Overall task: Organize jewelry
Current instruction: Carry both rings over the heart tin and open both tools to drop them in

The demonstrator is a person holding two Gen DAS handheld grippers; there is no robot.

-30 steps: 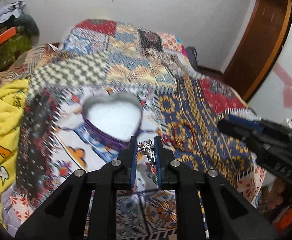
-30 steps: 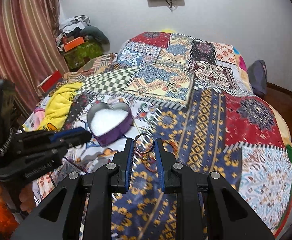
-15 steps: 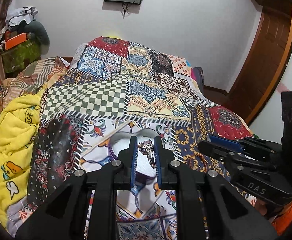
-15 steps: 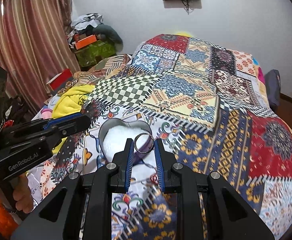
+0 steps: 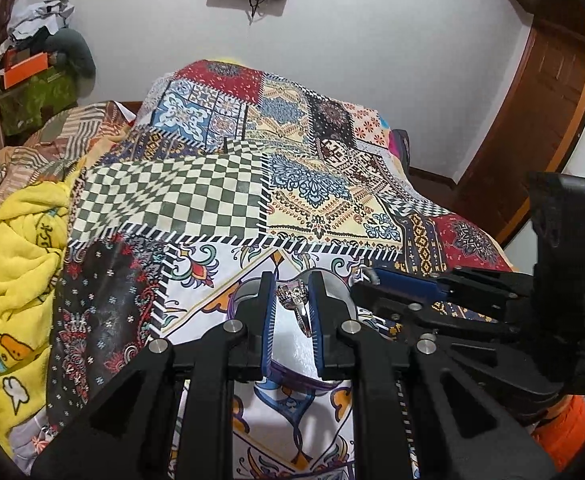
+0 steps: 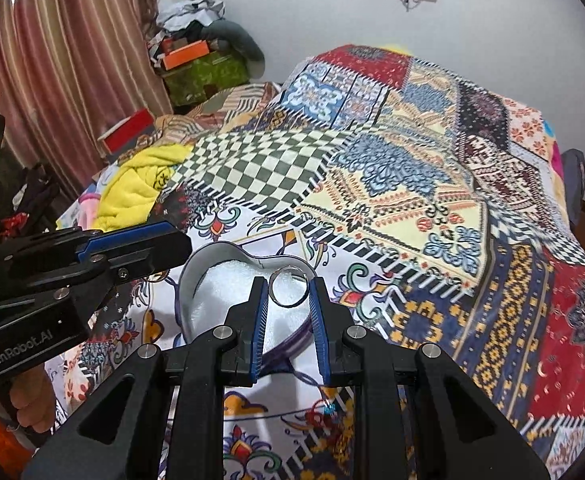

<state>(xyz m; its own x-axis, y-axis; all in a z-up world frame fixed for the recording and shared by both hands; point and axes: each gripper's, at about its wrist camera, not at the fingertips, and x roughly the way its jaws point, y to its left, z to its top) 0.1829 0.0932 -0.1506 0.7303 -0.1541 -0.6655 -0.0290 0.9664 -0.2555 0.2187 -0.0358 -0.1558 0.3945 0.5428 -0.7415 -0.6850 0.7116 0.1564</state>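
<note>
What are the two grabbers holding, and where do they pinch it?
The left gripper pinches a jewelled ring across its band; the right gripper pinches a plain ring by its outer edges.

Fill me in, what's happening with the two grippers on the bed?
A person is sorting jewelry on a bed covered by a patchwork quilt. The left hand-held gripper is shut on an ornate silver ring, and the right hand-held gripper is shut on a plain silver band. Both hover over an open heart-shaped box with white padding. Neither ring is in the box yet; release looks like the likely next step.
</note>
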